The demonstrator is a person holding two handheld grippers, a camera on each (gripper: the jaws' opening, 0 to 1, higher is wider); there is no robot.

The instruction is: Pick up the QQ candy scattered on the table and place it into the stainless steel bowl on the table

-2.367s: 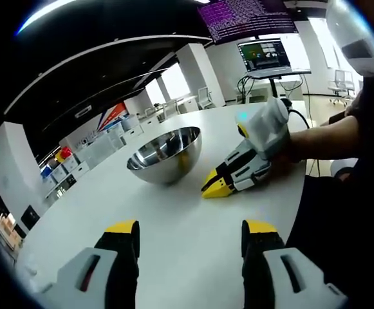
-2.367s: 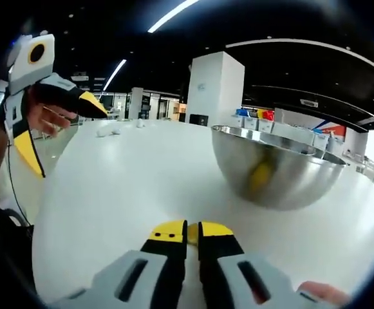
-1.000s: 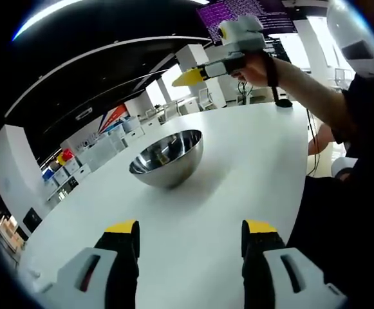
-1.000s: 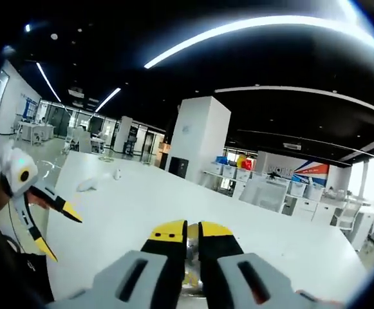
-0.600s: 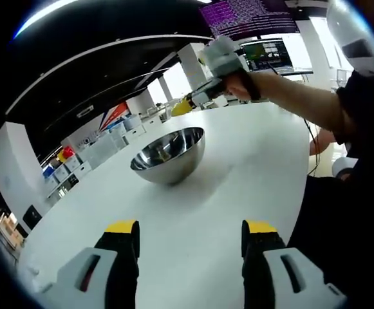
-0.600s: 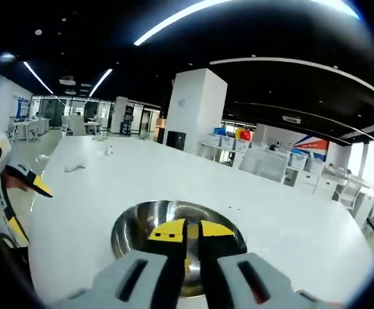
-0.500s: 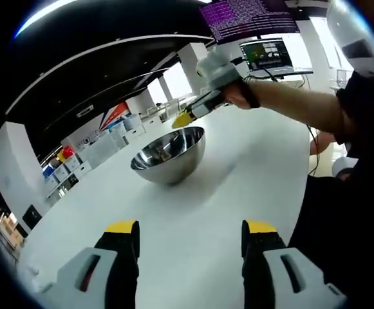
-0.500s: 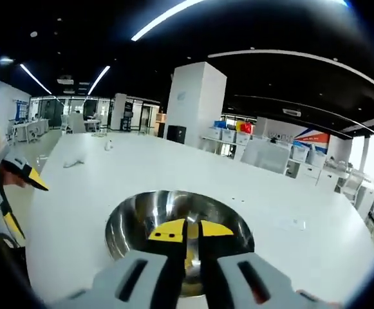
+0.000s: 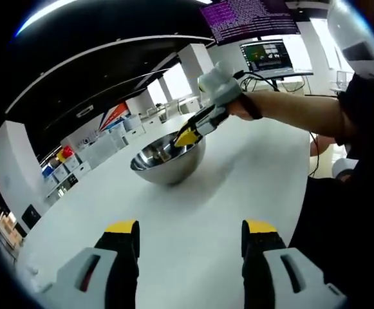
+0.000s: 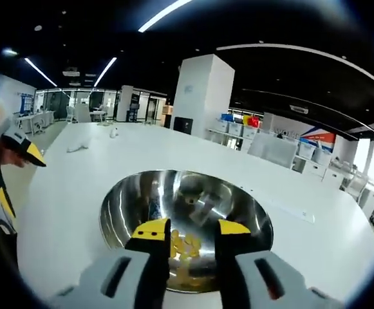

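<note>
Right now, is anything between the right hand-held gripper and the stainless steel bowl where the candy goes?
Nothing visible is. The right hand-held gripper hangs open directly over the round stainless steel bowl, with yellow candies lying on its bottom.

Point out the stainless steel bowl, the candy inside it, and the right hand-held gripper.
stainless steel bowl (image 10: 125, 203): right gripper view, inner left wall.
candy (image 10: 185, 246): right gripper view, yellow pile at the bowl's bottom.
right hand-held gripper (image 10: 192, 226): right gripper view, midway between its yellow tips, which stand apart.
</note>
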